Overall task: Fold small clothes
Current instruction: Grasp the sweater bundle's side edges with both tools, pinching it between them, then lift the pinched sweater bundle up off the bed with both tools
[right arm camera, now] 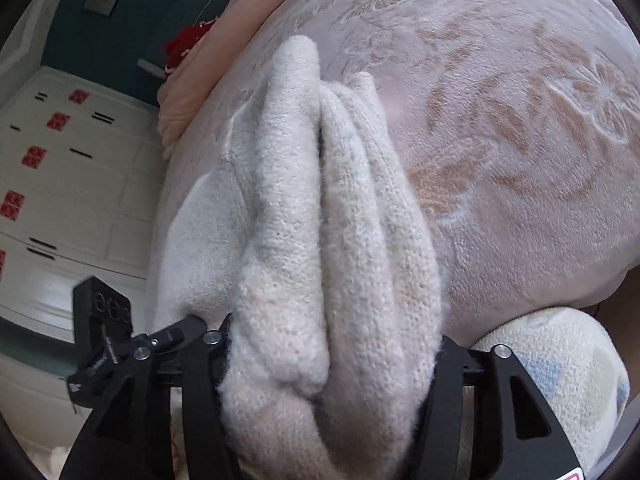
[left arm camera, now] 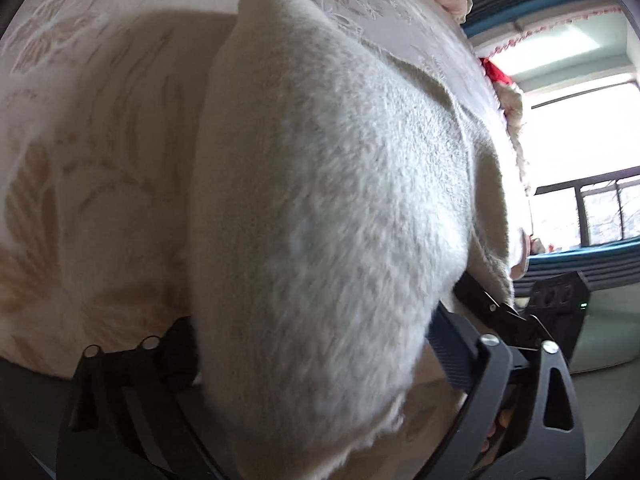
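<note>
A cream fuzzy knitted garment point(left arm camera: 328, 208) fills the left wrist view, lying over the pink flowered bedspread point(left arm camera: 100, 128). My left gripper point(left arm camera: 316, 364) is closed around its thick near edge; the cloth hides the fingertips. In the right wrist view the same garment point(right arm camera: 320, 240) is bunched in folds. My right gripper point(right arm camera: 328, 368) is closed on the bunch, with the cloth filling the gap between the black fingers. The other gripper's black body point(left arm camera: 560, 296) shows at the right of the left wrist view.
A pale patterned cloth point(right arm camera: 560, 376) lies at the bed's near edge. A peach quilt point(right arm camera: 208, 80) and a red item point(right arm camera: 184, 46) lie at the bed's far side. White cabinets point(right arm camera: 72, 184) stand to the left. A bright window point(left arm camera: 580, 144) is beyond the bed.
</note>
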